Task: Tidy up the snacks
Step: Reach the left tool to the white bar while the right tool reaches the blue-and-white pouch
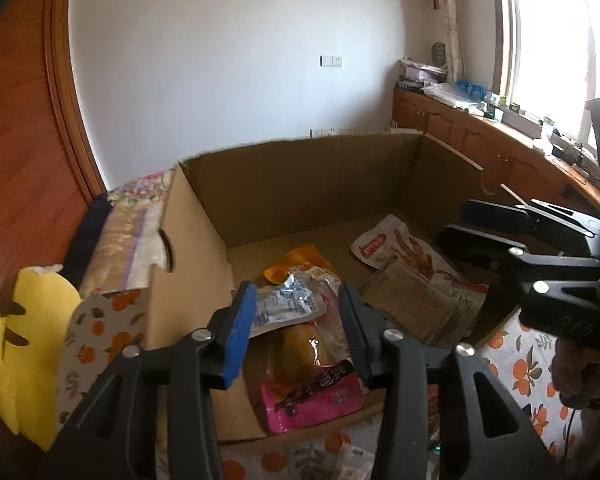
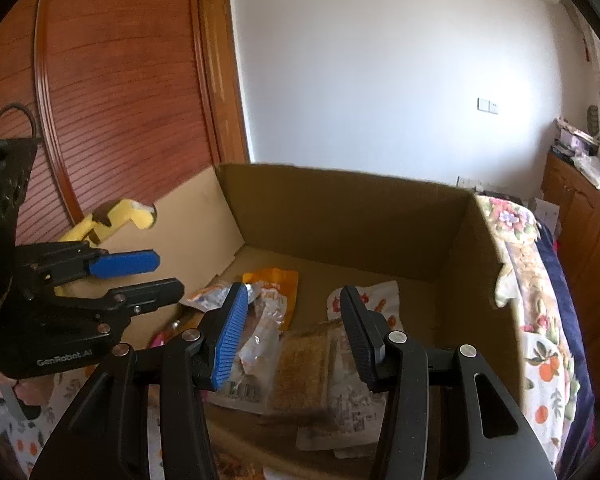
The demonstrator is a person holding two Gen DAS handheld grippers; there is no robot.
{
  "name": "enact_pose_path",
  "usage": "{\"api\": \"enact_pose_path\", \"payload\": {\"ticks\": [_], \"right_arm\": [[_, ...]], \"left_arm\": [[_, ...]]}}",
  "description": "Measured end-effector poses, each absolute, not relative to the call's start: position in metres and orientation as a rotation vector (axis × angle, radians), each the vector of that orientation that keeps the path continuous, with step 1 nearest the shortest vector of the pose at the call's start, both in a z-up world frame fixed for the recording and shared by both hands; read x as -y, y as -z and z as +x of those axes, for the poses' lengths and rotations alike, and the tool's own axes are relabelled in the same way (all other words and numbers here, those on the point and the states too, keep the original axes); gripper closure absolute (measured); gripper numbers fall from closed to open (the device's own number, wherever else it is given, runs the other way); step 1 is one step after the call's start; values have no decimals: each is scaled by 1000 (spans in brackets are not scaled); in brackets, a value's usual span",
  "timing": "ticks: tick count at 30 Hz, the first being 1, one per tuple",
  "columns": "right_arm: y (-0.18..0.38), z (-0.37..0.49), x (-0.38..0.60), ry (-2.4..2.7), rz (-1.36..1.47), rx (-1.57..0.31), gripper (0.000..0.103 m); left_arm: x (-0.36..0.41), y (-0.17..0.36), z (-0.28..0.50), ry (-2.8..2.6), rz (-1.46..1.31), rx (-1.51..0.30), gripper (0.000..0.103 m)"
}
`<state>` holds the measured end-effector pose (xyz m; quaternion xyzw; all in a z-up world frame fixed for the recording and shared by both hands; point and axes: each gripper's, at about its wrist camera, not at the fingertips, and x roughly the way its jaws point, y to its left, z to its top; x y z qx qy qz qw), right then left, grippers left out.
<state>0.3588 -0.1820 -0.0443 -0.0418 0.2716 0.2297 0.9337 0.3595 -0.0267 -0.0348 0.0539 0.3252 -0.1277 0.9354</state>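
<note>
An open cardboard box [image 1: 300, 184] holds several snack packets: a pink-ended packet [image 1: 311, 396], a silver one [image 1: 288, 306], an orange one [image 1: 296, 264], a white and red one [image 1: 395, 248] and a brown cracker pack [image 1: 411, 308]. My left gripper [image 1: 298, 300] is open and empty over the box's near edge. My right gripper [image 1: 455, 220] is open and empty over the box's right side. In the right wrist view the right gripper [image 2: 294, 300] hangs above the cracker pack [image 2: 303, 364], with the left gripper [image 2: 168, 272] at its left.
The box [image 2: 339, 216] stands on an orange-print cloth [image 1: 527, 356]. A yellow plush toy [image 1: 24, 340] lies left of the box. A wooden door [image 2: 120, 100] is at left, a cabinet with clutter [image 1: 479, 132] under the window at right. A small packet [image 1: 351, 460] lies on the cloth.
</note>
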Motion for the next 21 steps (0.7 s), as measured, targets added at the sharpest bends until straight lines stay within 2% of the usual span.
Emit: {"api": "enact_pose_path", "payload": {"ticks": [12, 18, 21], "right_arm": [[14, 272, 206, -431, -61, -537, 54], [23, 227, 207, -408, -74, -565, 53], [34, 213, 208, -392, -76, -583, 49]], "left_arm": [[28, 7, 292, 318, 142, -604, 54], [27, 17, 261, 340, 127, -618, 53], [22, 33, 249, 341, 119, -635, 52]]}}
